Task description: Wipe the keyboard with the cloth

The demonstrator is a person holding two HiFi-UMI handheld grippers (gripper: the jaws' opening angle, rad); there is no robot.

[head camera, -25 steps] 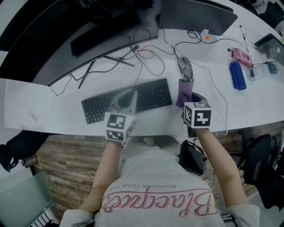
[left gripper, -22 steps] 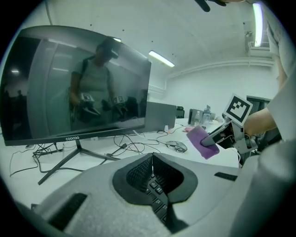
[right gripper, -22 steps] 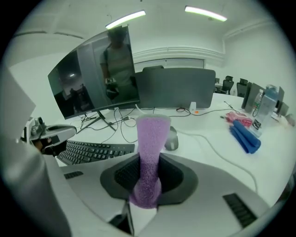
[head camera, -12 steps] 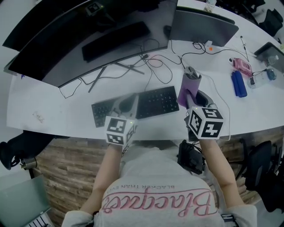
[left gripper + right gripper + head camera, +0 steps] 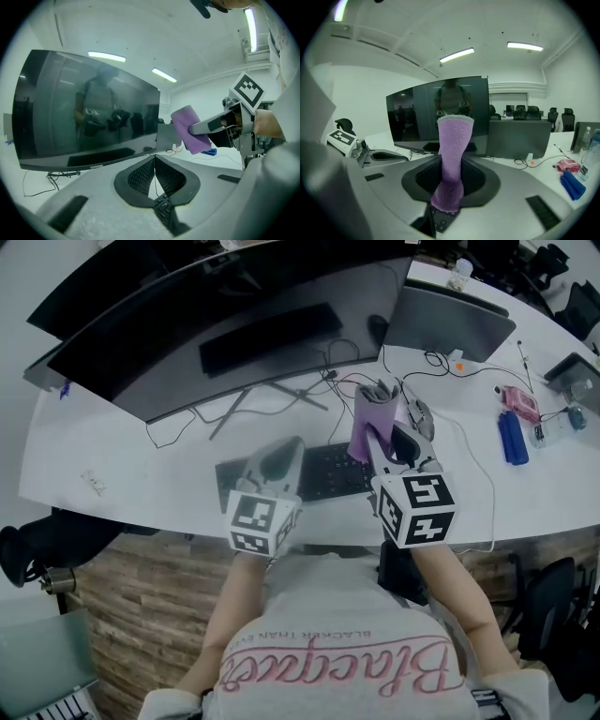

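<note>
The black keyboard point(image 5: 333, 470) lies on the white desk in front of the monitor, its left half hidden under my left gripper point(image 5: 289, 448). That gripper hangs above the keyboard with its jaws pressed together on nothing point(image 5: 153, 163); a few keys point(image 5: 162, 206) show below them. My right gripper point(image 5: 379, 441) is shut on the purple cloth point(image 5: 371, 416), which stands up from the jaws over the keyboard's right end. In the right gripper view the cloth point(image 5: 452, 150) rises between the pads, with keys point(image 5: 438, 223) beneath. The left gripper view shows the cloth point(image 5: 190, 129) off to the right.
A wide curved monitor point(image 5: 234, 324) stands behind the keyboard, with cables point(image 5: 309, 390) under it. A dark laptop lid point(image 5: 450, 320) is at the back right, and a mouse point(image 5: 423, 415) lies right of the cloth. A blue object point(image 5: 513, 437) and a pink one point(image 5: 520, 401) lie far right.
My right gripper has risen and moved left with the cloth, from beside the keyboard's right end to above it. The left gripper has stayed shut over the keyboard.
</note>
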